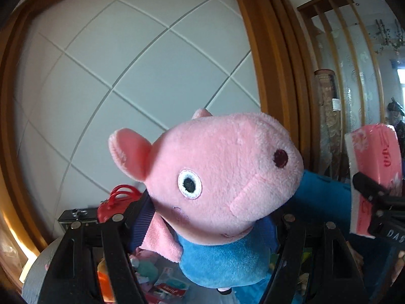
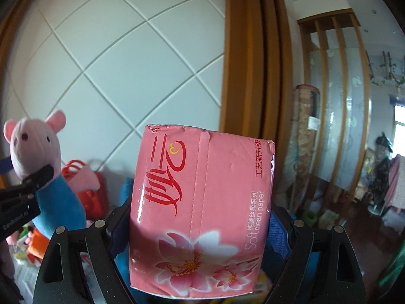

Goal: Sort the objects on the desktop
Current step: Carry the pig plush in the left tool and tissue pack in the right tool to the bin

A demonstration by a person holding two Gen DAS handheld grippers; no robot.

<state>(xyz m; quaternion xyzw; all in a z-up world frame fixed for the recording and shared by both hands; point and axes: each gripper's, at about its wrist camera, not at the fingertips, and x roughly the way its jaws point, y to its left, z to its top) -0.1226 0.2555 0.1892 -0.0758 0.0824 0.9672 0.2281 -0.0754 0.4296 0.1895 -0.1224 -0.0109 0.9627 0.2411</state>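
Both grippers loaded and raised well above the desk clutter. Left gripper (image 1: 207, 217) pinches the pig plush (image 1: 222, 177) at the neck — long axis roughly upright, head tipped toward the right. Right gripper (image 2: 200, 230) is clamped on the flanks of the pink tissue pack (image 2: 200, 202), long axis standing up out of the jaws (lower edge hidden). Plush lies left of the pack, apart. Judgement: each item already sits in its own jaws, so the move ahead is placement; no sorting spot can be told.
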